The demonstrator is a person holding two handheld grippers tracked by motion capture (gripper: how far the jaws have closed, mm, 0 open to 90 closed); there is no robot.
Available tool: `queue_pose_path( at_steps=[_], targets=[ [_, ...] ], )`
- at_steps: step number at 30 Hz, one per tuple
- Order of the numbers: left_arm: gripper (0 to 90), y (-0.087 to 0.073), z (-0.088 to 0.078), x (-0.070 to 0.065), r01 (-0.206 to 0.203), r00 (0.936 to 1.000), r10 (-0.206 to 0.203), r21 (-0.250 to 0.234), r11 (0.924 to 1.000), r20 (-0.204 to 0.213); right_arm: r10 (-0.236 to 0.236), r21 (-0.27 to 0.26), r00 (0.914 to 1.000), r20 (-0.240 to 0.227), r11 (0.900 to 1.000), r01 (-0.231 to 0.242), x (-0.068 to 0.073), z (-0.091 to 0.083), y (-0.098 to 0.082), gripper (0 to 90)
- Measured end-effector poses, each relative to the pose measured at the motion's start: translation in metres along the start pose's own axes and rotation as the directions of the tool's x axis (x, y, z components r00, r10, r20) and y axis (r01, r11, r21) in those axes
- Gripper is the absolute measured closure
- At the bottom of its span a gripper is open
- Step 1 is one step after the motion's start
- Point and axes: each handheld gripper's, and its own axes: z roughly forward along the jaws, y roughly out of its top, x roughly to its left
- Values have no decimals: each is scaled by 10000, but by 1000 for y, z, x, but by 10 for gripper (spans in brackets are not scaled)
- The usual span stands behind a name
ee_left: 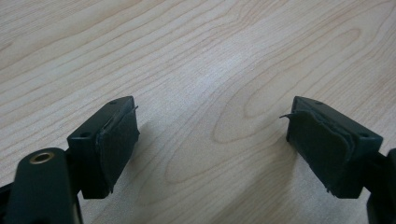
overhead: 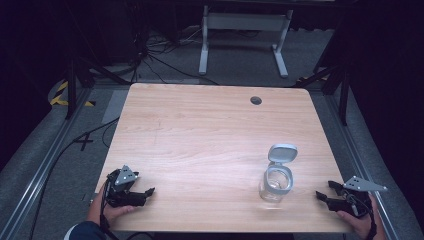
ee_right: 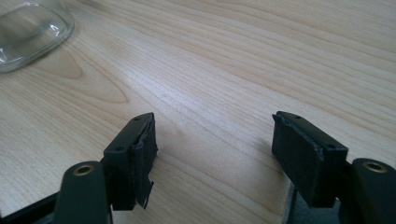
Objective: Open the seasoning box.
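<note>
Right now I have both tools parked at the near edge of the wooden worktop (overhead: 210, 130), likely a resting pose. Left gripper (overhead: 144, 194) at the near-left corner, right gripper (overhead: 324, 196) at the near-right; fingers of both spread wide, gripping nothing. Clear glass jar (overhead: 275, 184), grey flip lid (overhead: 282, 153) raised, stands near-right, just left of my right gripper.
</note>
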Motion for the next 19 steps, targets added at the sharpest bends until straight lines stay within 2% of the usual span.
queue_pose_path(
  at_steps=[7,10,11,19],
  targets=[
    [168,1,0,0,57,10000,-57,90,9999,-11,24,2,10000,15,10000,-24,0,0,0,308],
    [168,1,-1,2,-66,9999,67,116,9999,-94,16,41,10000,34,10000,-16,0,0,0,306],
    [168,1,0,0,256,9997,-255,98,9996,-47,24,41,10000,48,10000,-24,0,0,0,306],
    [166,1,0,0,260,9996,-260,92,9996,-67,56,57,10000,77,10000,-57,0,-1,0,306]
  ],
)
